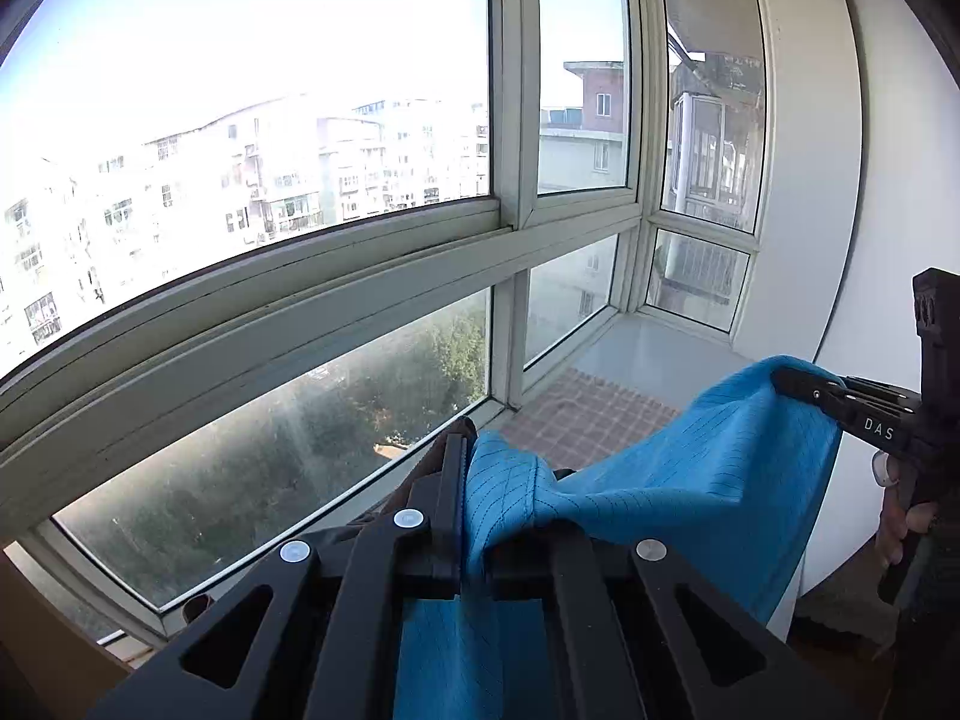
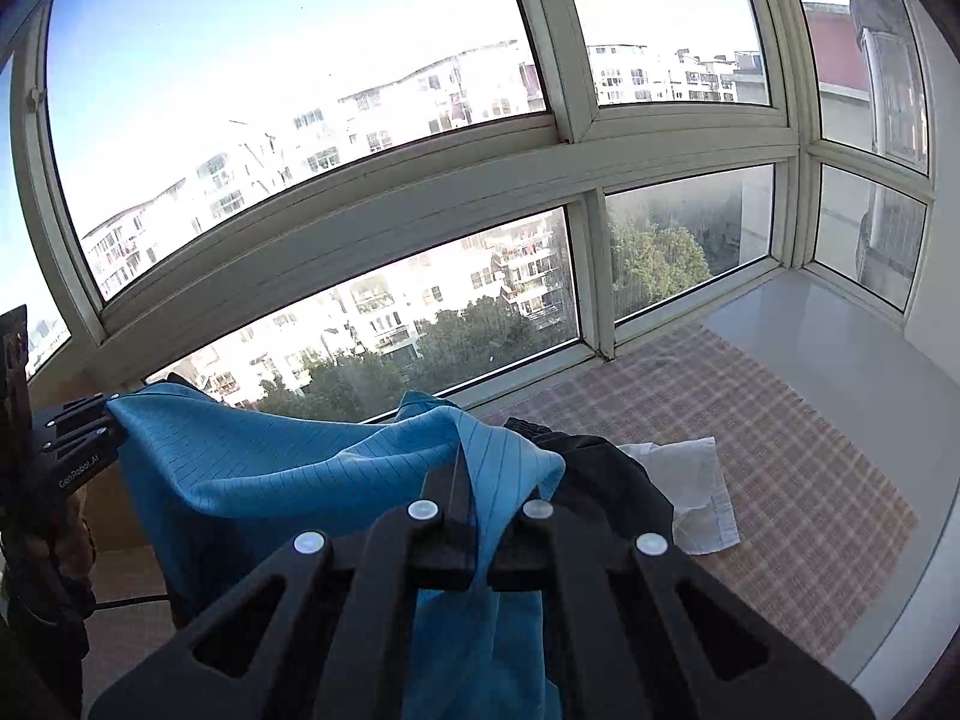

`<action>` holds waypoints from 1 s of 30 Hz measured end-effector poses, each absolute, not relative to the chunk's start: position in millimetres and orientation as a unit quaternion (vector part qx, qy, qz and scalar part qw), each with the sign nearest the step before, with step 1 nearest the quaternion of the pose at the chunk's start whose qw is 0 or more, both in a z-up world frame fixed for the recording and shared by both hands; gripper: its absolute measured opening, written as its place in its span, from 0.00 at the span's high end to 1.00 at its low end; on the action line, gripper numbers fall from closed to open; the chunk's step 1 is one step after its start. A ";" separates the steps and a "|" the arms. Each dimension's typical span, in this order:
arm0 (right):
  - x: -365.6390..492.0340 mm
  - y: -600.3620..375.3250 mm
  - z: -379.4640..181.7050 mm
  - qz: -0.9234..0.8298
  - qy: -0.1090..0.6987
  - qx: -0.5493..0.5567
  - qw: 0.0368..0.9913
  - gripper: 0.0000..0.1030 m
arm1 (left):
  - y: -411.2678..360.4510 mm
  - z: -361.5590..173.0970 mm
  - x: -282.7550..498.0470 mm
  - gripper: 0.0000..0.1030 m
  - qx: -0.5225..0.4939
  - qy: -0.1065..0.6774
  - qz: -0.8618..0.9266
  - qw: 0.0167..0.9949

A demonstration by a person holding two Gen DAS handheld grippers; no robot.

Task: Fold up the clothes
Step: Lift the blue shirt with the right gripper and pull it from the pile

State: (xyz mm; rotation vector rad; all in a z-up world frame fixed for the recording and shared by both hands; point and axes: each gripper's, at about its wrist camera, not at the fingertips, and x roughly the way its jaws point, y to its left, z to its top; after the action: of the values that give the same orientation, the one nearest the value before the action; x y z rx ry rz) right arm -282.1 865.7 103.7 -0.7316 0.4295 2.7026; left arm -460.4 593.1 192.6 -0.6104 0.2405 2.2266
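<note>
Both grippers clamped on the blue garment [image 1: 678, 468]: left gripper [image 1: 474, 474] and right gripper [image 2: 480, 480] each pinch an edge, cloth slung between them above the plaid mat [image 2: 798, 480], likely to spread it for folding. White cloth [image 2: 696, 492] at 3 o'clock on mat. No containers visible.

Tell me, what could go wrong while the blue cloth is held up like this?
The blue cloth is pinched only at its edges by the left gripper and right gripper, so a corner might slip out. It also sags between them, so it may fold crooked. Its hanging part could drag the white cloth on the checked mat.
</note>
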 end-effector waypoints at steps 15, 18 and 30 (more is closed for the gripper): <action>-203.2 769.5 262.4 0.984 0.109 -0.118 0.074 0.99 | 429.5 343.0 -364.4 1.00 -0.072 0.070 0.910 0.402; -220.7 728.0 234.4 0.980 0.103 -0.169 0.010 0.99 | 380.3 278.2 -373.4 0.99 -0.121 0.108 0.922 0.352; -276.2 614.1 -90.9 0.806 0.192 -0.537 -0.157 0.71 | 164.8 -107.6 -399.8 0.61 -0.487 0.237 0.839 0.055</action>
State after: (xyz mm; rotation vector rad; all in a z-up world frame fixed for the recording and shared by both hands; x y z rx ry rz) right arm -276.2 614.1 -90.9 -1.8794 0.6734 2.8212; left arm -399.8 164.8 -107.6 -1.4798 0.7204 2.5468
